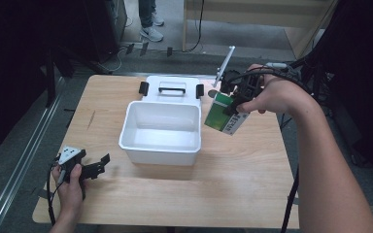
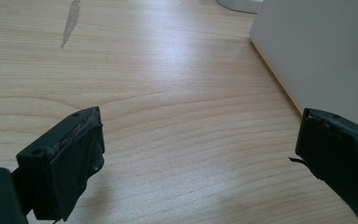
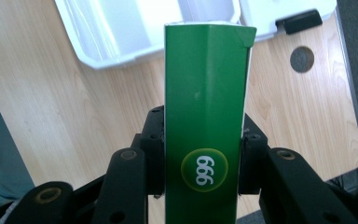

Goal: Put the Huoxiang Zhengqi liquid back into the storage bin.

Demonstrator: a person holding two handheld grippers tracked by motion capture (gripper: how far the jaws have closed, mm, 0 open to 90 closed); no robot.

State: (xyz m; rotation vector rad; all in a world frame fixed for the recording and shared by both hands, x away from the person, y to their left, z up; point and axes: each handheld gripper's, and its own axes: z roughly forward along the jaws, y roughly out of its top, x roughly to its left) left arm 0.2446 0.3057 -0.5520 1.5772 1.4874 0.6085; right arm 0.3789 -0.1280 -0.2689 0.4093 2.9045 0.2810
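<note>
At the table's near left corner the left gripper (image 1: 98,165) rests with its jaws spread wide on nothing. Farther in stands the open white storage bin (image 1: 160,145), its lid (image 1: 172,88) behind. The right gripper (image 1: 234,104) clamps a green carton (image 1: 222,115), held in the air just beside the bin's right rim.

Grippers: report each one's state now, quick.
Left gripper: open, nothing between its jaws, low over the table.
Right gripper: shut on the green box.

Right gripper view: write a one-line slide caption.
Right claw clamps a green cardboard box above the open white plastic bin.
</note>
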